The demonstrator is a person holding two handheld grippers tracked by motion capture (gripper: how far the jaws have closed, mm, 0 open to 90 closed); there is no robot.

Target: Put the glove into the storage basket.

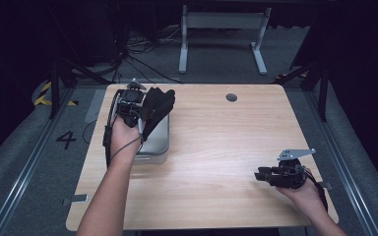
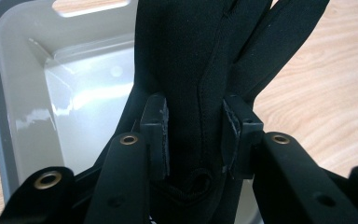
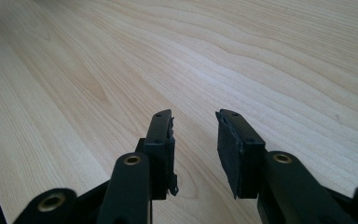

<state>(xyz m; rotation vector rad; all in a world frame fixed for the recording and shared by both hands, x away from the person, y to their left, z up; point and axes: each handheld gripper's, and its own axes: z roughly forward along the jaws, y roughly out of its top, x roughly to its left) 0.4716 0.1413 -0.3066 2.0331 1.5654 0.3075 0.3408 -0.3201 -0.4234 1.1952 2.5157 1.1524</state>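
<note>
a black glove (image 2: 191,60) is pinched near its cuff between the jaws of the left gripper (image 2: 196,135), and it is held over a grey bin (image 2: 9,88) at the table's (image 1: 216,147) left rear. in the high view the glove (image 1: 156,109) is seen draped across the bin's (image 1: 155,147) right rim, with its fingers spread partly beyond the wall and over the wood. the right gripper (image 3: 195,140) is held just above bare table at the near right, its jaws parted narrowly around nothing.

the main risk is judged to be a miss: if the glove were released here, the fingers hanging outside the rim could drag the rest over the wall and onto the table. the limp fabric could also be snagged on a jaw pad when the grip is opened, so that it is lifted back out. the light bin might be nudged if the gripper is lowered against its rim.
</note>
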